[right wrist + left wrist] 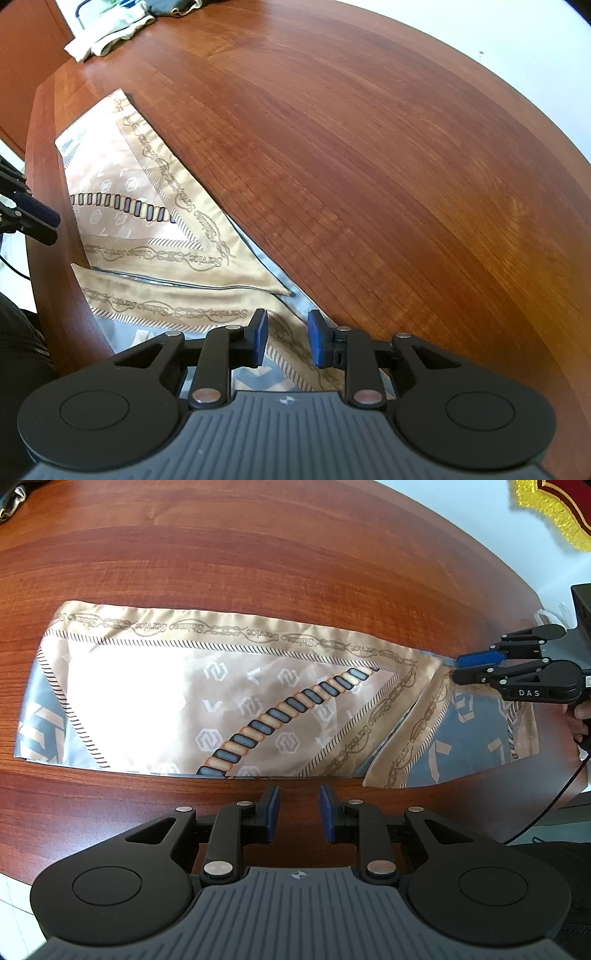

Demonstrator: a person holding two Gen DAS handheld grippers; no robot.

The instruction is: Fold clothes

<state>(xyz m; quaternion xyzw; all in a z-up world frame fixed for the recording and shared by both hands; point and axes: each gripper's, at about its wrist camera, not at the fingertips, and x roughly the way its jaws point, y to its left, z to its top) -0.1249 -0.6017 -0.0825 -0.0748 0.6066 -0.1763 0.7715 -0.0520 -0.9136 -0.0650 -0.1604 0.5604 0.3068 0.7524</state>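
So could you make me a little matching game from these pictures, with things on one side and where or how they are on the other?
Things:
1. scarf
2. left gripper
3. right gripper
4. pale cloth

States:
A. open, over the scarf's end
B. bunched at the table's far end
C. open, over bare wood beside the scarf
D. lying folded into a long band

Pairs: 1-D, 2-C, 3-A, 4-B

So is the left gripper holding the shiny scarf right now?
No, the left gripper is open over bare table, just short of the scarf, with nothing between its blue pads.
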